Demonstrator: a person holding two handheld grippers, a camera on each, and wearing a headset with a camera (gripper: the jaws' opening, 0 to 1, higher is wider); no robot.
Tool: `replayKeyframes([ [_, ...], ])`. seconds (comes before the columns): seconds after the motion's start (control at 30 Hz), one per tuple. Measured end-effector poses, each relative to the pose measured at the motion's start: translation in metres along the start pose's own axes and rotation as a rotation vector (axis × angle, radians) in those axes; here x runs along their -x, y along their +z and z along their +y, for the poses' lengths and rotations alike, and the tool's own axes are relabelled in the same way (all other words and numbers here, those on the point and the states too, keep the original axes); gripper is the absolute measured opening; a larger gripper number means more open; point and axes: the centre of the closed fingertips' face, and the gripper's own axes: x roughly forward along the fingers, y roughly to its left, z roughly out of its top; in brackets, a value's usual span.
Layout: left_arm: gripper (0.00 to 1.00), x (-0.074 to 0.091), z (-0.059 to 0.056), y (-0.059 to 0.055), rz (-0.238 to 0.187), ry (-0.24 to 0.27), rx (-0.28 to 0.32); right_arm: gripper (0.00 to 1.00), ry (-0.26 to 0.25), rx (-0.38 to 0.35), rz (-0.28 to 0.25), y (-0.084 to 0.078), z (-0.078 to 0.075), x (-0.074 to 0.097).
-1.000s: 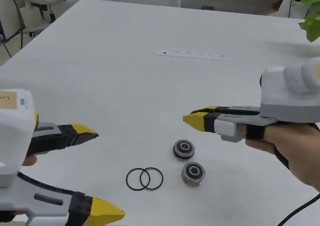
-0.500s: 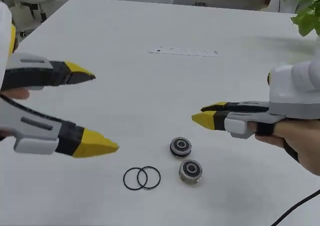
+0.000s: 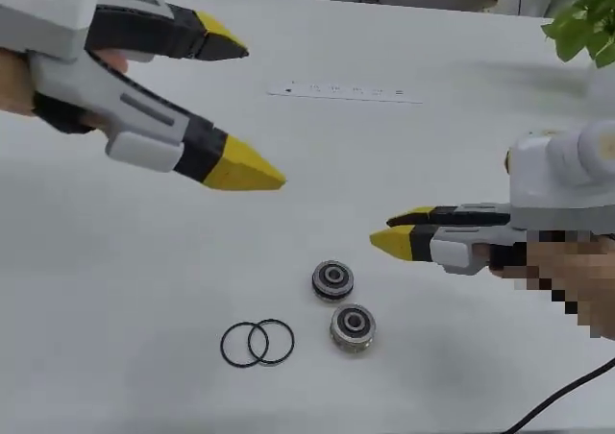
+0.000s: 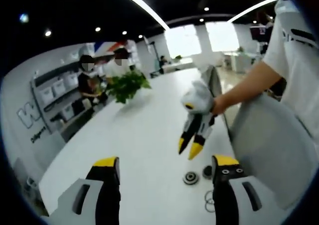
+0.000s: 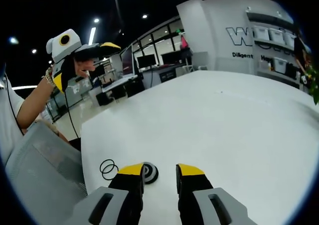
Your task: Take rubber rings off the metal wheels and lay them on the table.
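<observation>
Two metal wheels (image 3: 332, 280) (image 3: 353, 325) lie side by side on the white table (image 3: 144, 290). The farther wheel has a darker outer rim. Left of them lie two loose black rubber rings (image 3: 258, 325), overlapping. My left gripper (image 3: 245, 110) hangs high above the table at the upper left, jaws wide open and holding nothing. My right gripper (image 3: 392, 230) hovers just right of the wheels, open by a narrow gap and holding nothing. In the right gripper view one wheel (image 5: 148, 172) shows between the jaws of my right gripper (image 5: 160, 170), with the rings (image 5: 108, 168) to its left.
A flat white strip (image 3: 341, 93) lies farther back on the table. A green plant (image 3: 577, 12) stands at the far right corner. A black cable (image 3: 562, 396) trails off the near right edge. People (image 4: 102, 68) stand beyond the table's far end.
My left gripper has risen from low at the near left to high above the table, still open. The right gripper, wheels and rings have stayed about where they were.
</observation>
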Motion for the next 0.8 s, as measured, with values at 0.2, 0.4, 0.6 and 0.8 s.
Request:
replayKeyframes([
  [0.2, 0.65, -0.037, 0.004, -0.005, -0.094, 0.031, -0.020, 0.23, -0.004, 0.003, 0.009, -0.006, -0.003, -0.001],
  [0.4, 0.59, -0.059, -0.002, -0.030, -0.148, 0.062, 0.054, 0.22, -0.008, -0.011, 0.017, -0.011, -0.005, -0.004],
  [0.6, 0.48, -0.076, -0.015, -0.058, -0.095, 0.058, 0.052, 0.22, -0.004, 0.011, 0.050, -0.020, -0.003, -0.011],
  [0.8, 0.45, -0.092, -0.035, -0.089, -0.022, 0.005, 0.083, 0.21, 0.002, 0.051, 0.084, -0.027, 0.000, -0.018],
])
